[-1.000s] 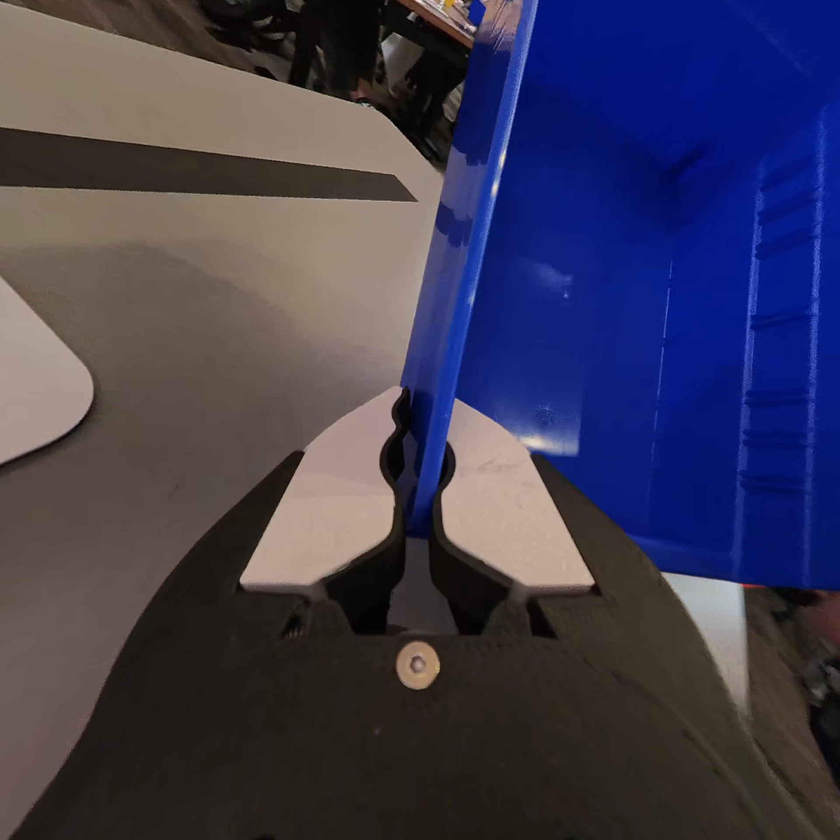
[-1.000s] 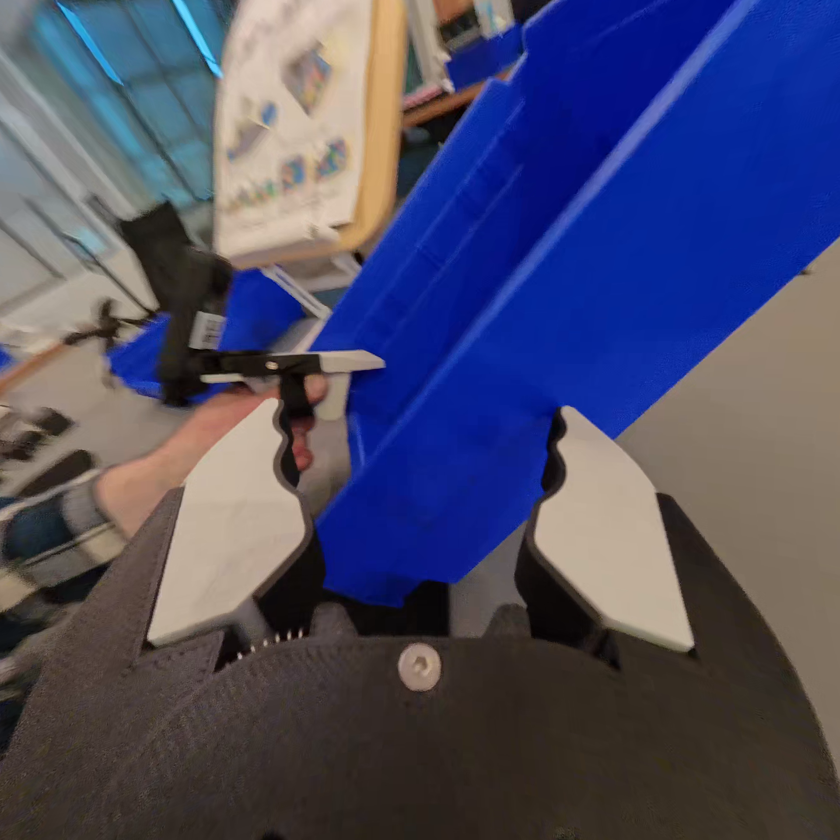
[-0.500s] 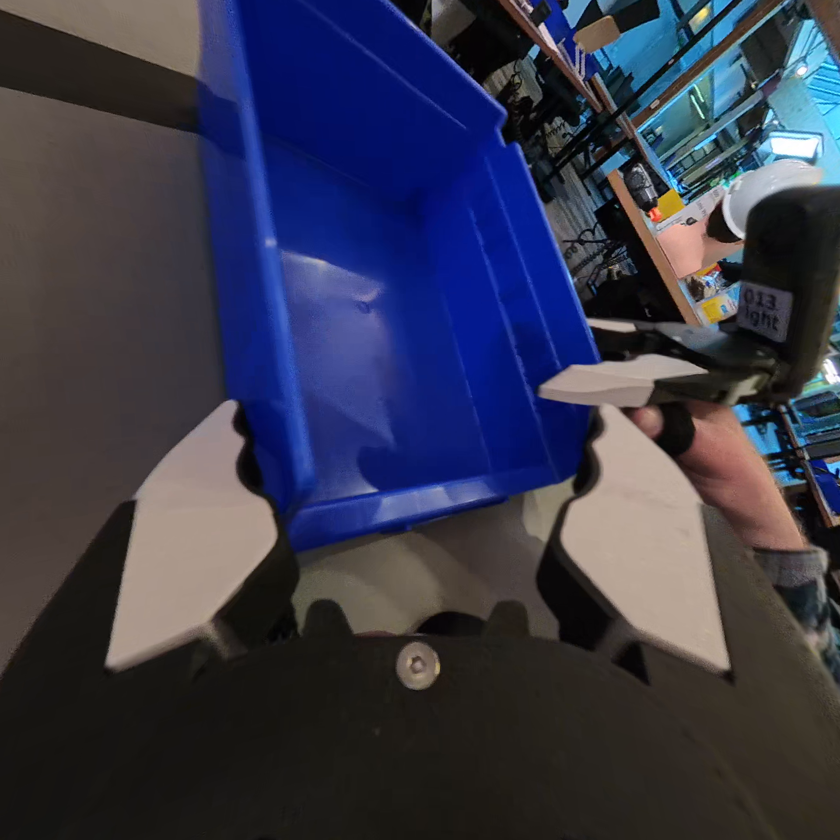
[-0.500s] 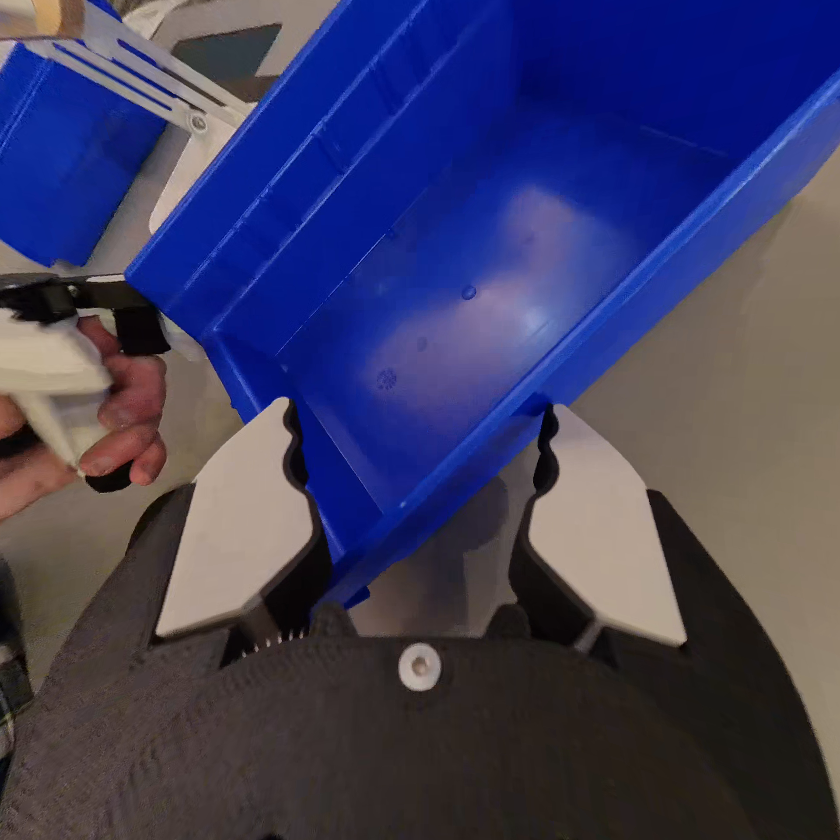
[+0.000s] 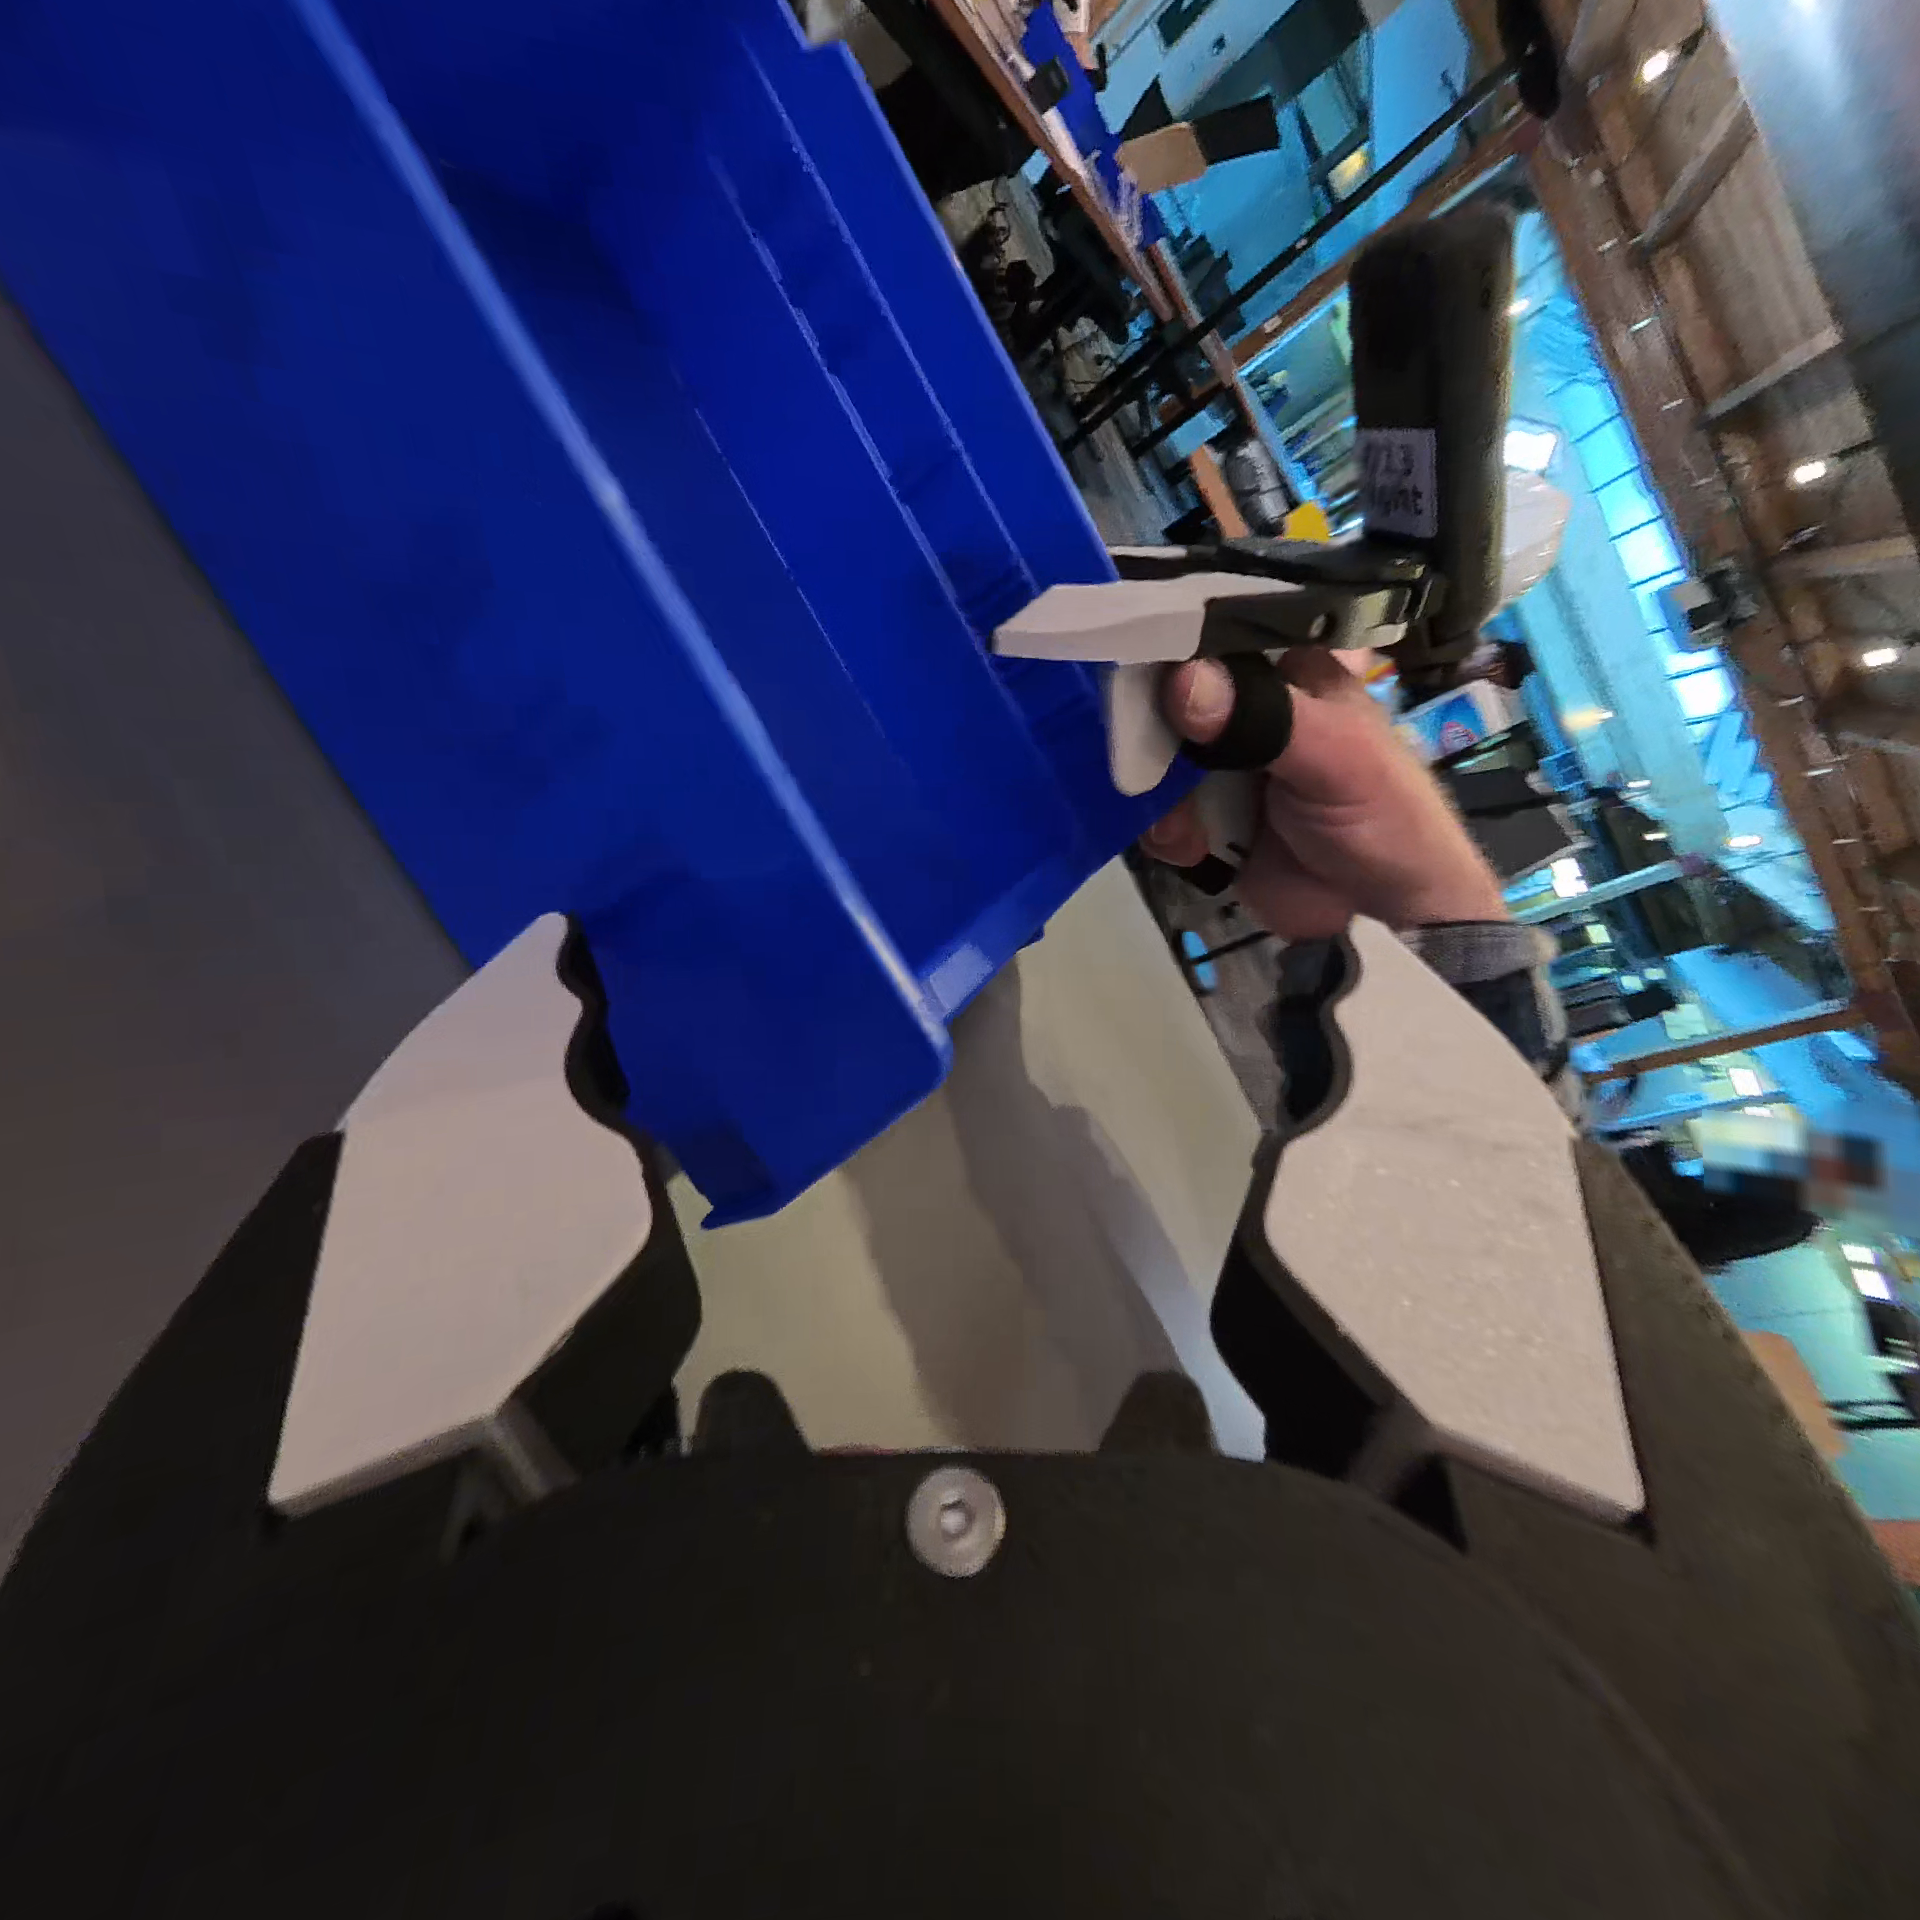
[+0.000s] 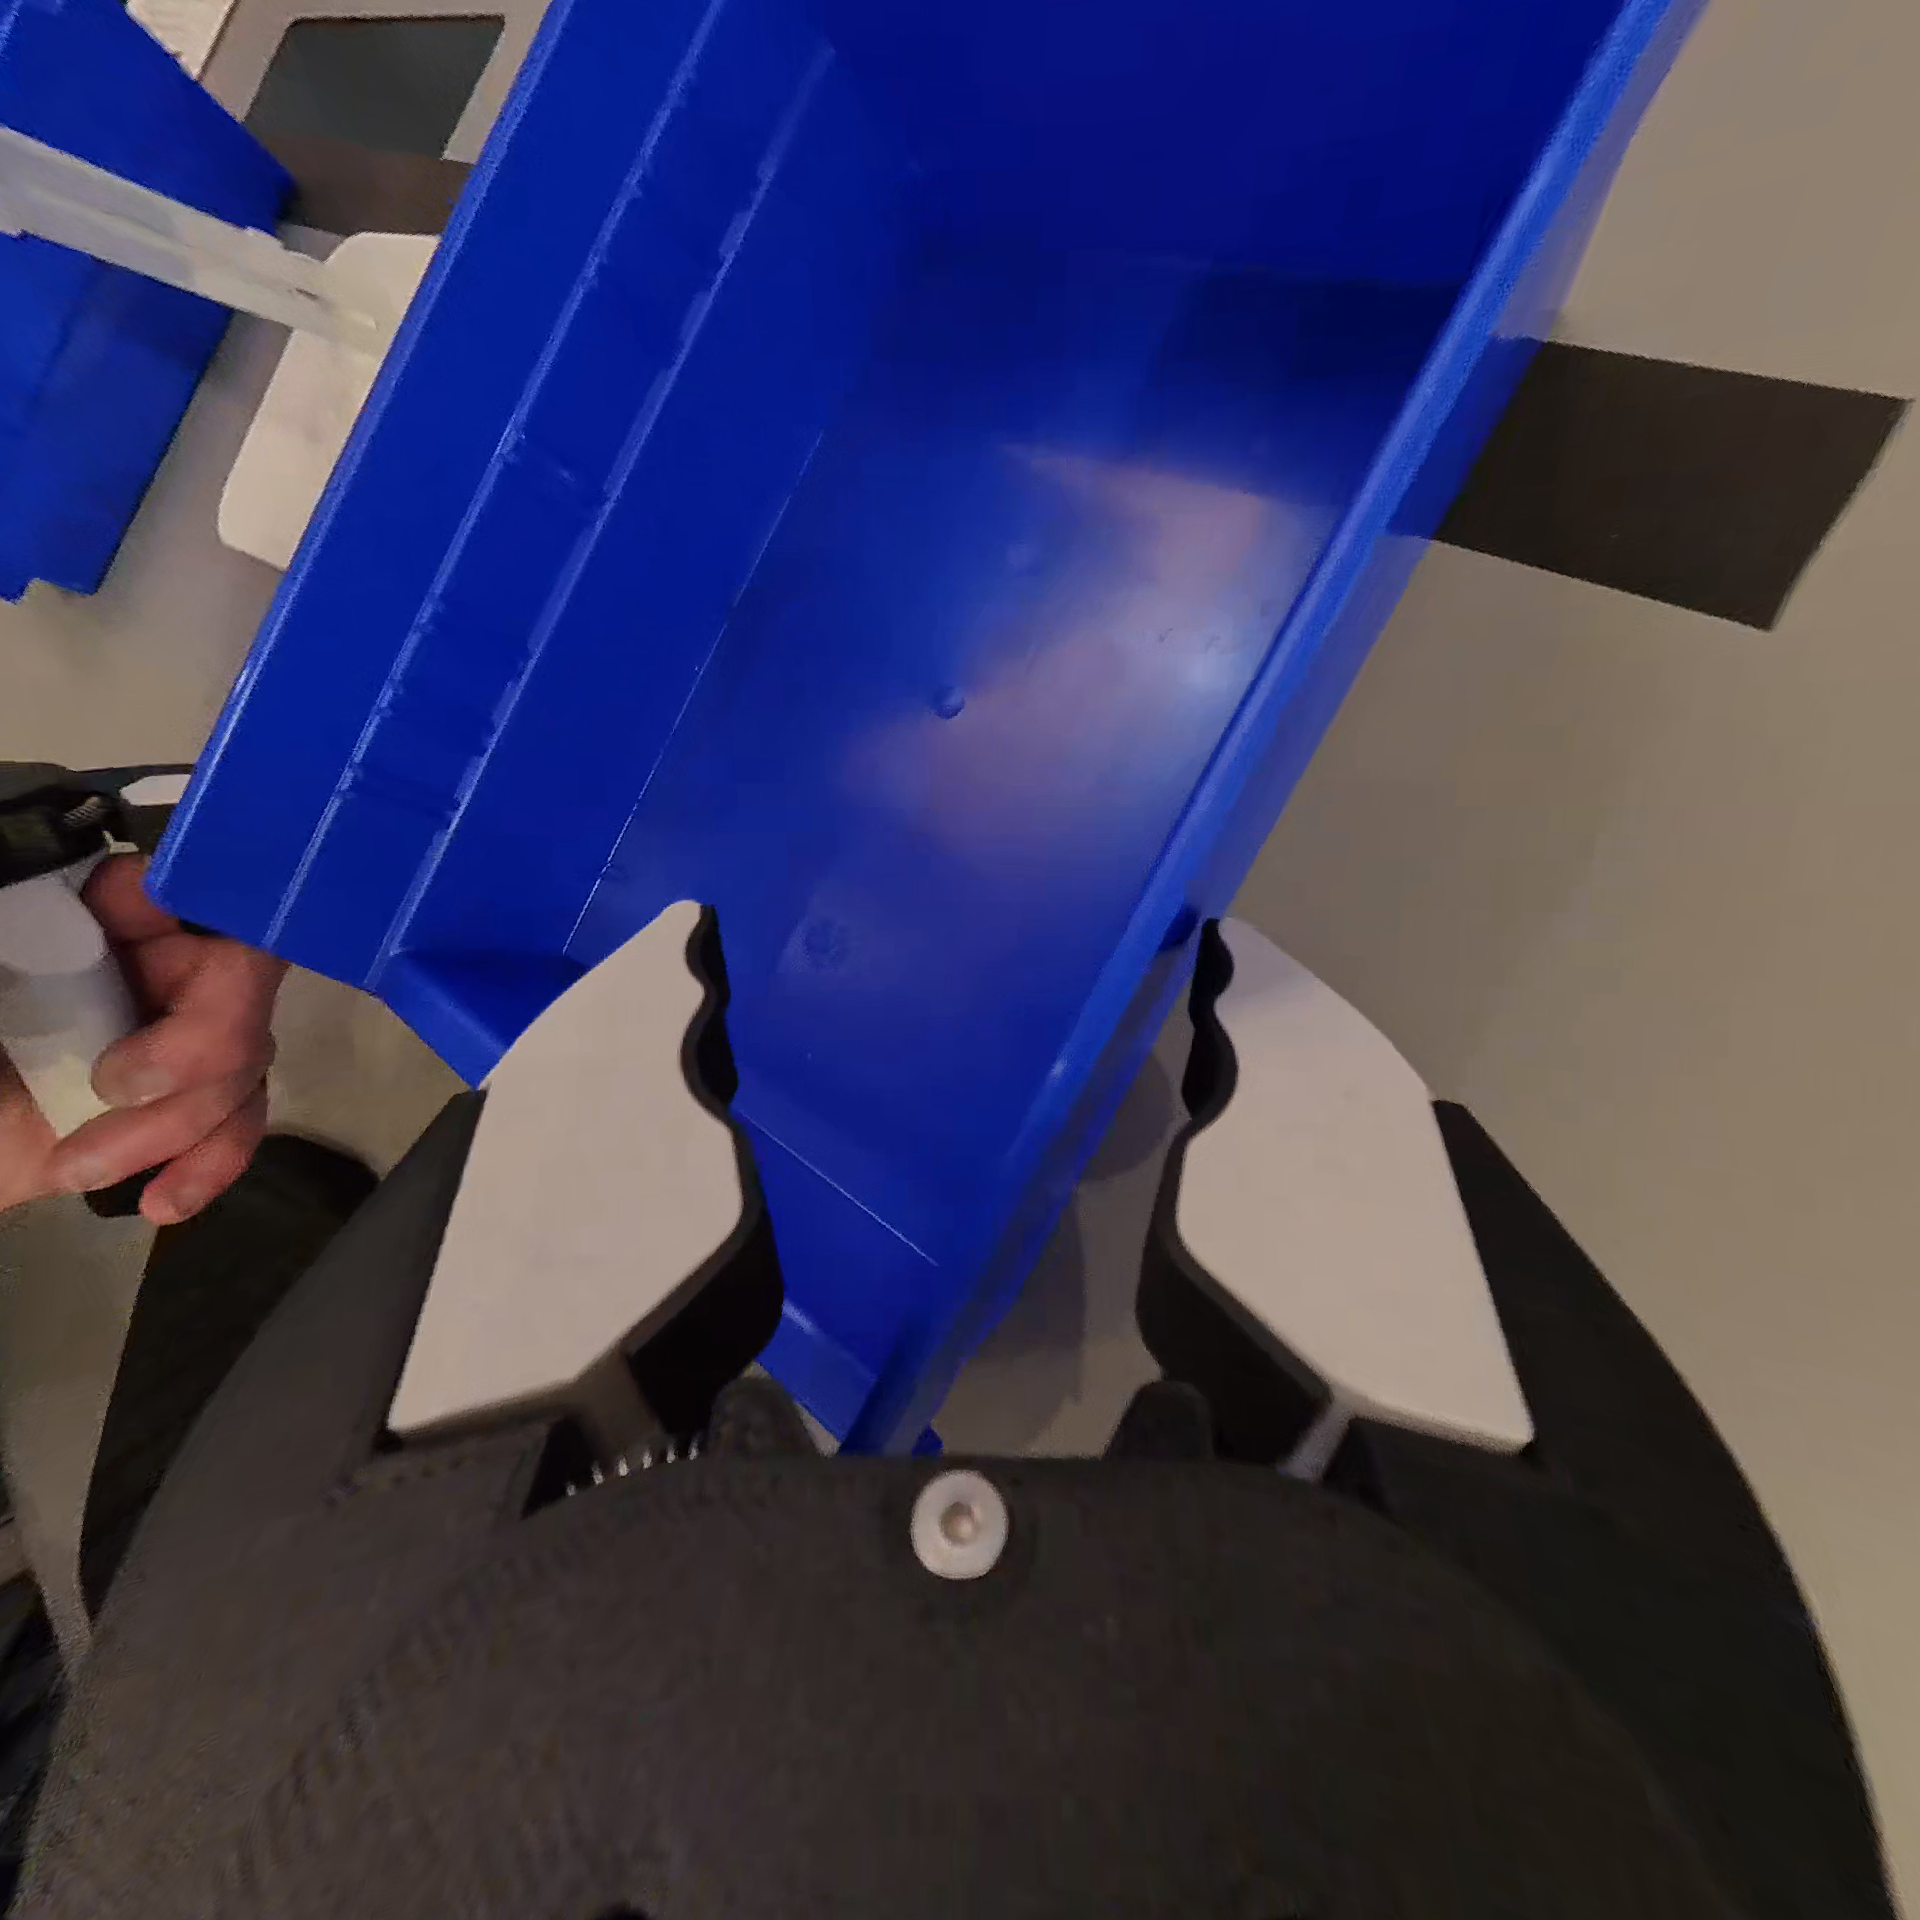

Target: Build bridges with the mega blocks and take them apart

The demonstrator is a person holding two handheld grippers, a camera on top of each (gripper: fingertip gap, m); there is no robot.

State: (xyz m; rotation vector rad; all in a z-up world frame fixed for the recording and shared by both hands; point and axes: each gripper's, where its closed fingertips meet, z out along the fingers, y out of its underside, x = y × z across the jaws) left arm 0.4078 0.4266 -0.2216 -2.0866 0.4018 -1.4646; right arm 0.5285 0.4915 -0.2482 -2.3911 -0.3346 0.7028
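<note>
Left gripper: jaws wide, nothing clamped; corner of the blue bin sits between them against the left finger, clear of the right. Right gripper: jaws wide, straddling the bin's side wall with gaps at both pads; bin interior bare ahead. No mega blocks visible in either view. Grey table under the bin; black tape strip ahead-right.

The blue bin runs off the top edge in both wrist views; its far end is not seen. The black tape strip passes behind the bin wall. The left gripper is cut by the frame's left edge. Background shelving is blurred beyond identification.
</note>
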